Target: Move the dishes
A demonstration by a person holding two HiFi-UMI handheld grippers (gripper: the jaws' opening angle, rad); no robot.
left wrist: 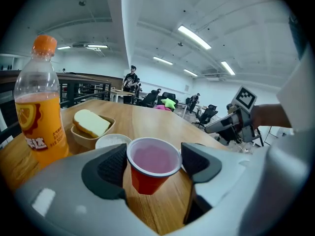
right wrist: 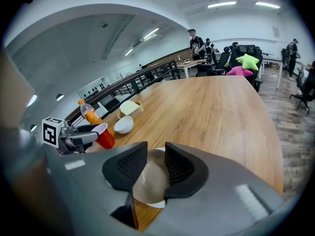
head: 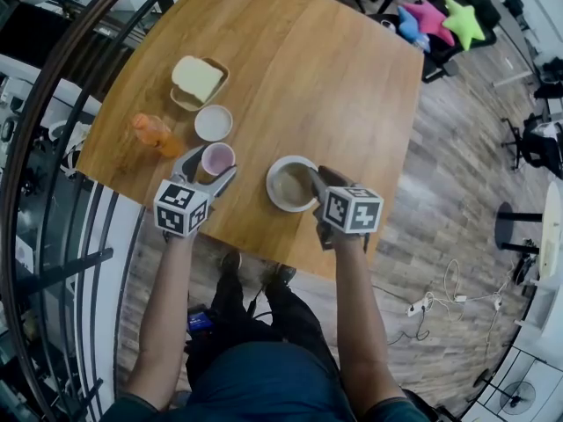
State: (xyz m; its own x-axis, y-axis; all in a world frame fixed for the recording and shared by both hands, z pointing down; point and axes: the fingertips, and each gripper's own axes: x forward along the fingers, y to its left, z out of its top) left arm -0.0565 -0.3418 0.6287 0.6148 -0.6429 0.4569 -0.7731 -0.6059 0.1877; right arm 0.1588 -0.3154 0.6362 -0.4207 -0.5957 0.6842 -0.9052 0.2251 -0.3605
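Red cup (left wrist: 153,161): seen between the pads of the left gripper (head: 214,162), near the table's near edge; pinkish inside.
Left gripper: both pads are laid against the cup's sides just under the rim, so the cup is gripped. Whether its base rests on the wood cannot be told.
Large bowl (head: 288,185): placed to the right of the cup and apart from it, close to the near edge; white rim, beige inside.
Right gripper (right wrist: 155,161): its jaws are closed on the large bowl's near rim, one pad inside the wall and one outside.
Small white bowl (head: 214,122): set just beyond the red cup, upright.
Orange bottle (head: 155,134): found left of the small white bowl, near the table's left edge; orange cap, orange drink inside.
Wooden dish (head: 218,84): noted beyond the small white bowl; a slice of bread (head: 195,77) is lying in it.
Table (head: 334,86): light wood, bare across its far and right parts.
Surroundings: a dark railing (head: 53,148) is seen to the left of the table; a green star cushion (head: 464,20) is seen on a chair beyond the far right corner.
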